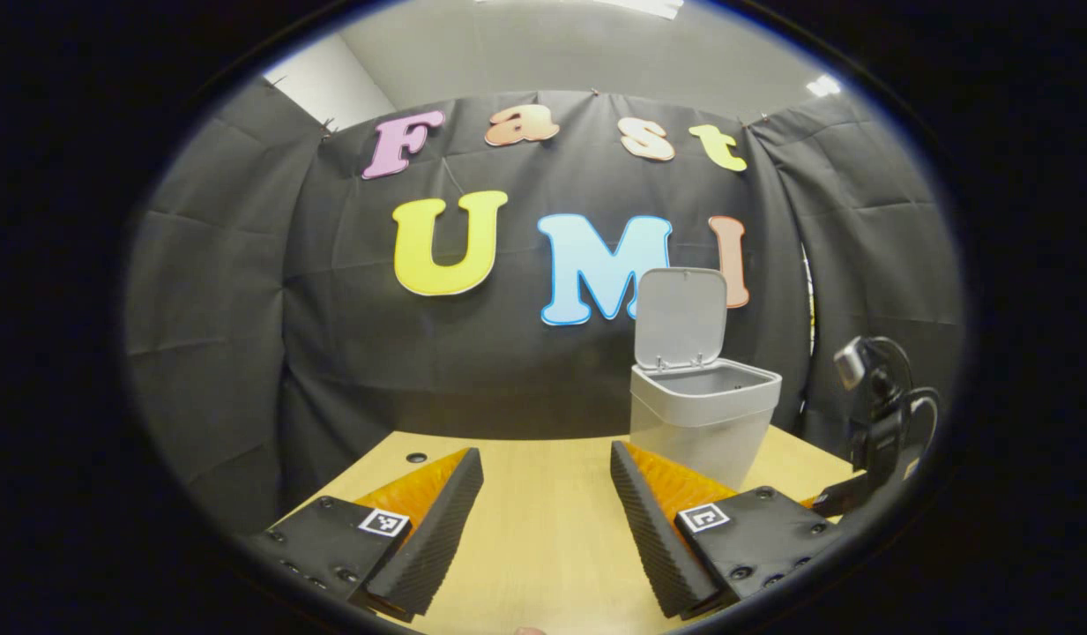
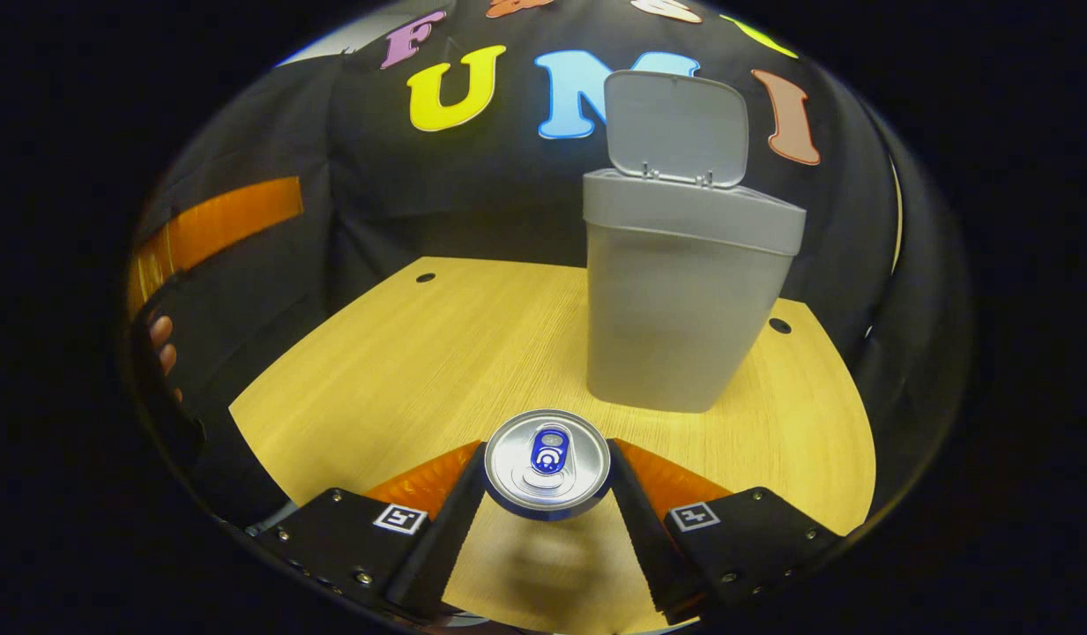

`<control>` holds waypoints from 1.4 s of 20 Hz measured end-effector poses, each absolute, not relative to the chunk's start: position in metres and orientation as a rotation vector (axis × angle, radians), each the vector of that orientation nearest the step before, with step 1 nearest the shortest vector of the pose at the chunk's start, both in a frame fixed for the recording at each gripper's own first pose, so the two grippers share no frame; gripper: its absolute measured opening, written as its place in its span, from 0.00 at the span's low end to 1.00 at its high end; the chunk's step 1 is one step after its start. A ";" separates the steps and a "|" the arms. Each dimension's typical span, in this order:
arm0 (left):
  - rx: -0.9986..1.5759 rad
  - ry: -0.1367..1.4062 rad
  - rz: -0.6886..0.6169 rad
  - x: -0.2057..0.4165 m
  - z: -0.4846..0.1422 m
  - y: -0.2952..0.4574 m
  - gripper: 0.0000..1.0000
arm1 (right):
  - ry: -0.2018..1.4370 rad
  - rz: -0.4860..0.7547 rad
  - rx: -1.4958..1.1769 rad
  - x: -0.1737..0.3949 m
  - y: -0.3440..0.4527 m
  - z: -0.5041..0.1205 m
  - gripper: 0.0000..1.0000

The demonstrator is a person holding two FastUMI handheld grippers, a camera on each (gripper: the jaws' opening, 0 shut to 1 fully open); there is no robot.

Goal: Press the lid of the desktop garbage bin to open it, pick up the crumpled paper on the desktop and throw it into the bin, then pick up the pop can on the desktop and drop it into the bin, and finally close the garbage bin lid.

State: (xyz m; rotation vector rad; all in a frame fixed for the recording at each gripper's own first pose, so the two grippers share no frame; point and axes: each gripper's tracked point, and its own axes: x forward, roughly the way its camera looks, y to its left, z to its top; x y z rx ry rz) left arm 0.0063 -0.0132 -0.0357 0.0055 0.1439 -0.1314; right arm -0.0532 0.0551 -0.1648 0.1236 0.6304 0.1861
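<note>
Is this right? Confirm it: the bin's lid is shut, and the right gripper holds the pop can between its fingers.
Not quite. The bin has its lid standing open, as the right gripper view shows. The rest holds: the right gripper clamps the pop can.

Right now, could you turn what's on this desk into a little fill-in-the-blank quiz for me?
1. The lid of the garbage bin stands ____.
2. The right gripper has its two fingers around the pop ____.
3. The left gripper is open and holds ____.
4. The bin stands on a ____ desk.

Missing words: open; can; nothing; wooden
</note>
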 end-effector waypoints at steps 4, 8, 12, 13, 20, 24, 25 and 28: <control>0.004 0.146 -0.133 0.007 -0.036 -0.015 0.95 | 0.573 0.169 0.131 -0.044 0.045 -0.139 0.85; 0.007 0.149 -0.127 0.007 -0.037 -0.014 0.95 | 0.511 0.152 0.134 -0.035 0.037 -0.113 0.85; 0.003 0.155 -0.117 0.007 -0.038 -0.010 0.95 | 0.428 0.135 0.123 -0.022 0.027 -0.084 0.84; 0.000 0.156 -0.116 0.007 -0.038 -0.011 0.96 | 0.395 0.126 0.117 -0.019 0.023 -0.074 0.84; -0.007 0.159 -0.117 0.013 -0.039 -0.012 0.95 | 0.174 0.064 0.062 0.015 -0.012 -0.004 0.84; -0.016 0.161 -0.111 0.016 -0.039 -0.012 0.95 | 0.062 0.006 -0.019 0.033 -0.031 0.026 0.84; -0.018 0.162 -0.110 0.017 -0.039 -0.012 0.95 | 0.046 -0.003 -0.034 0.039 -0.034 0.030 0.84; -0.018 0.162 -0.103 0.017 -0.039 -0.010 0.95 | 0.031 -0.018 -0.062 0.062 -0.039 0.033 0.84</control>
